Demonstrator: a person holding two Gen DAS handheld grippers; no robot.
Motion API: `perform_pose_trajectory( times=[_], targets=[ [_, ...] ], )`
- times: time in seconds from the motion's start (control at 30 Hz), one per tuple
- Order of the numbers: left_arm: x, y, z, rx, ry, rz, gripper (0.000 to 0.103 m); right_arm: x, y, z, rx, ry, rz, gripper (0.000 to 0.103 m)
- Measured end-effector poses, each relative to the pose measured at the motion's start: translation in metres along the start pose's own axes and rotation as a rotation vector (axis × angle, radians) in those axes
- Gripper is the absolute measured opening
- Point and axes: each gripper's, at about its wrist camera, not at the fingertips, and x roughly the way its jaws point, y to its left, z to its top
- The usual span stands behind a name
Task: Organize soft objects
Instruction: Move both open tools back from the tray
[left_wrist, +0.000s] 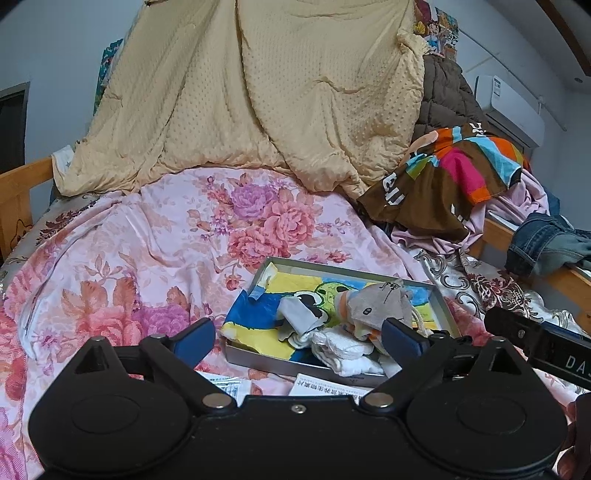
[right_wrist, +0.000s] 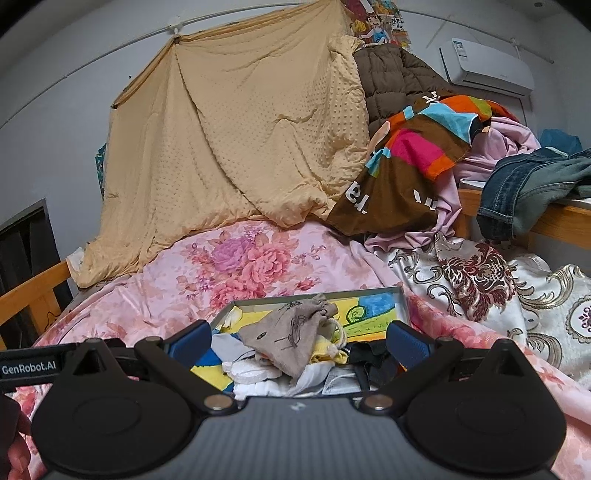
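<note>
A shallow metal tray (left_wrist: 441, 304) with a bright cartoon lining lies on the floral bedspread. In it lie a grey drawstring pouch (left_wrist: 380, 302), a grey sock (left_wrist: 297, 317) and white socks (left_wrist: 343, 349). My left gripper (left_wrist: 297, 341) stands open just in front of the tray's near edge, nothing between its blue pads. In the right wrist view the tray (right_wrist: 402, 299) holds the same pouch (right_wrist: 291, 332), white socks (right_wrist: 251, 371) and a dark cloth (right_wrist: 373, 360). My right gripper (right_wrist: 299, 341) is open over the tray's near end; its pads touch nothing.
A beige quilt (left_wrist: 258, 92) hangs at the head of the bed. A pile of clothes with a striped brown cloth (left_wrist: 443, 173) and jeans (left_wrist: 543, 243) fills the right side by the wooden rail (left_wrist: 561, 280). Printed papers (left_wrist: 325, 386) lie before the tray.
</note>
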Motion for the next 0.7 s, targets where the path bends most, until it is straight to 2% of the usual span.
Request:
perform_pose_trajectory(
  times=[0.43,0.7],
  targets=[
    [-0.026,0.005,-0.017,0.053,0.010,-0.019,0.101,-0.025,0.016,-0.028,-0.039,0.030,-0.013,0.103],
    [-0.039,0.020,-0.033,0.043,0.019,-0.042,0.102,-0.046,0.029,-0.042,-0.073,0.003,-0.029,0.103]
  ],
)
